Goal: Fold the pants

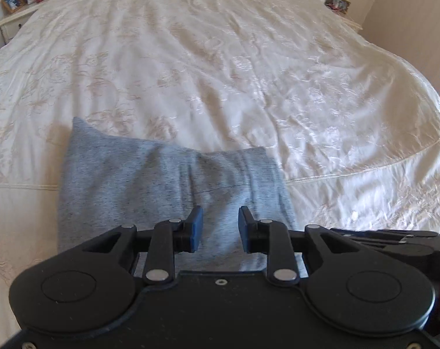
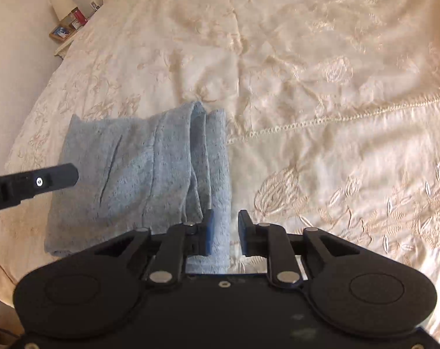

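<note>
The grey-blue pants [image 1: 150, 174] lie folded into a compact stack near the front edge of the bed; they also show in the right wrist view [image 2: 132, 174]. My left gripper [image 1: 220, 228] is open and empty, hovering over the stack's near right part. My right gripper [image 2: 225, 229] is open and empty above the stack's right edge, its left finger over the cloth and its right finger over the bedspread. The left gripper's finger shows in the right wrist view [image 2: 45, 180] at the left, over the stack's left side.
The cream embroidered bedspread [image 1: 234, 72] covers the whole bed. A nightstand [image 1: 13, 20] with a photo frame and a red bottle stands at the far left. Another nightstand with a frame [image 1: 339, 3] stands at the far right.
</note>
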A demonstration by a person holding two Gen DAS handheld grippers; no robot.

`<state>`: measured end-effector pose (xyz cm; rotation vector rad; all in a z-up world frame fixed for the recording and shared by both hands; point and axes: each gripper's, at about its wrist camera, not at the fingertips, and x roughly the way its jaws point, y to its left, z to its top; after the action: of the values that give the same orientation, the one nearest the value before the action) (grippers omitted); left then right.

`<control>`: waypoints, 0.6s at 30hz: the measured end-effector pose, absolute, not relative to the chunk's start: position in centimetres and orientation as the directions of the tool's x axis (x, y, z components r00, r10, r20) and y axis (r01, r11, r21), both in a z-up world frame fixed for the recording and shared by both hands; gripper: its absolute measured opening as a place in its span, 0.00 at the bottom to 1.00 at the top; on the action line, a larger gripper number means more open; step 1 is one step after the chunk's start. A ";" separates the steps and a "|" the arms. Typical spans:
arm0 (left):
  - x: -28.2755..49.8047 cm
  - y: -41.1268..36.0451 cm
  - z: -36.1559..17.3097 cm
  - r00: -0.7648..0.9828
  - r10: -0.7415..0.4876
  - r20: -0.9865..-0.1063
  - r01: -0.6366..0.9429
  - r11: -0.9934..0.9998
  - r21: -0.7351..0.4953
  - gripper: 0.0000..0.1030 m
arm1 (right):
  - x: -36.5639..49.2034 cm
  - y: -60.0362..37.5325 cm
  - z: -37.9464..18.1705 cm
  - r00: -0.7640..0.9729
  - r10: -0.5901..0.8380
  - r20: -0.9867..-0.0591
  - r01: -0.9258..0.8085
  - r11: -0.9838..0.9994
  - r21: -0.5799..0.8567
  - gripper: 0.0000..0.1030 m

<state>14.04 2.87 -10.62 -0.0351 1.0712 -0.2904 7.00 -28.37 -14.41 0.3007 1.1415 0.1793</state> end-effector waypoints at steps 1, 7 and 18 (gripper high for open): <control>14.5 4.0 -11.2 0.440 -0.226 -0.869 0.187 0.970 -0.158 0.34 | 7.6 -27.9 -14.0 0.428 0.292 -0.855 0.006 0.945 0.326 0.33; 15.2 9.4 -16.4 0.310 -0.112 -0.944 0.118 0.990 -0.079 0.33 | 11.2 -24.1 -15.2 0.422 0.290 -0.859 -0.022 0.950 0.310 0.38; 12.6 17.9 -14.8 0.284 -0.171 -0.944 -0.039 0.981 -0.190 0.37 | 11.5 -23.6 -17.6 0.324 0.292 -0.900 0.024 0.948 0.317 0.41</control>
<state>12.57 17.86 -14.84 -0.1886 1.2824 -0.0894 11.45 -23.60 -17.63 0.2948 1.2332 0.1794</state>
